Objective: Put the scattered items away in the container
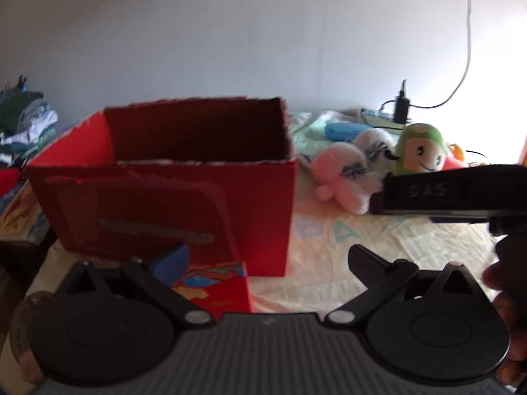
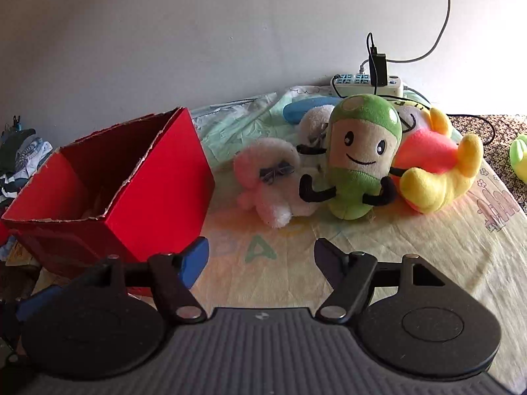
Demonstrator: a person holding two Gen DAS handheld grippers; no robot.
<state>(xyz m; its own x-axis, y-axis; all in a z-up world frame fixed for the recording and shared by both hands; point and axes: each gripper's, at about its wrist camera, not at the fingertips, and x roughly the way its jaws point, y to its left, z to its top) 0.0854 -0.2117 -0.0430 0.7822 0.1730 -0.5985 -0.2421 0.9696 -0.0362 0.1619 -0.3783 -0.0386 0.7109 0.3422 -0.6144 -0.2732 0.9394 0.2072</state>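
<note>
An open red cardboard box (image 1: 171, 210) stands on the bed; it also shows at the left of the right wrist view (image 2: 158, 204). Plush toys lie to its right: a pink one (image 2: 266, 177), a white one (image 2: 314, 121), a green and beige one with a smiling face (image 2: 360, 158), and a yellow and pink one (image 2: 434, 164). My left gripper (image 1: 266, 260) is open and empty, just in front of the box. My right gripper (image 2: 262, 253) is open and empty, a short way in front of the toys. Its black body (image 1: 454, 191) crosses the right of the left wrist view.
A patterned sheet (image 2: 411, 240) covers the bed. A power strip with a charger (image 2: 369, 82) and a cable lie by the wall. A blue object (image 2: 303, 107) lies behind the toys. Folded clothes (image 1: 23, 128) are piled at the far left.
</note>
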